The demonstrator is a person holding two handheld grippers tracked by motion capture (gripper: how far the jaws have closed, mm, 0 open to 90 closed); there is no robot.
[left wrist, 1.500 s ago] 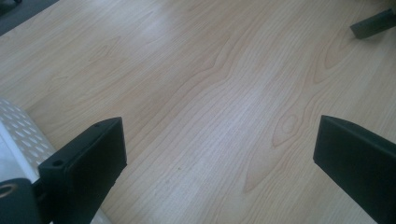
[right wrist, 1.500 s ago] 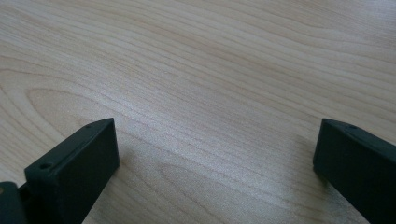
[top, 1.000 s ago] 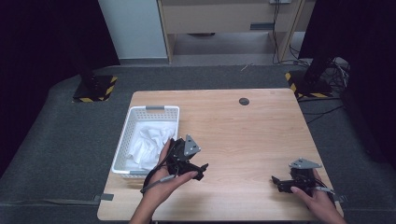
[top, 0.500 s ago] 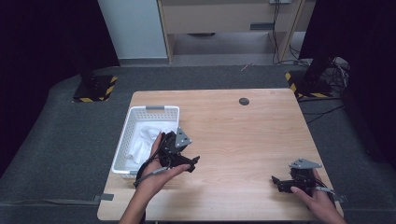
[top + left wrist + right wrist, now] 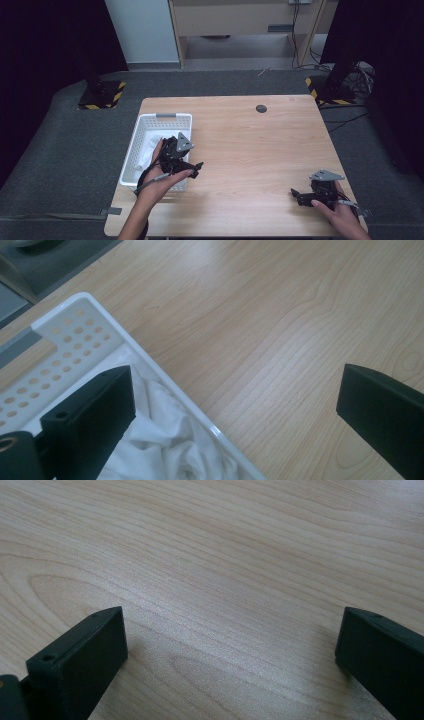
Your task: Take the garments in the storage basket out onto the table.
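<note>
A white perforated basket [image 5: 150,120] stands on the left part of the wooden table [image 5: 250,140], with crumpled white cloth [image 5: 146,150] inside it. My left gripper [image 5: 194,169] hovers at the basket's near right corner, open and holding nothing. In the left gripper view its jaws [image 5: 240,385] straddle the basket rim [image 5: 75,330], one jaw over the cloth [image 5: 165,440] and the other over bare wood. My right gripper [image 5: 296,195] rests low at the table's front right, open. Bare wood lies between its jaws [image 5: 230,625].
A small black round disc [image 5: 261,108] sits near the table's far edge. Stands with yellow-black striped bases [image 5: 100,96] are on the grey floor at both far corners. Cables [image 5: 360,75] lie at the far right.
My left gripper has drifted left and a little away from me, from beside the basket to over its near right corner. The right gripper has stayed put.
</note>
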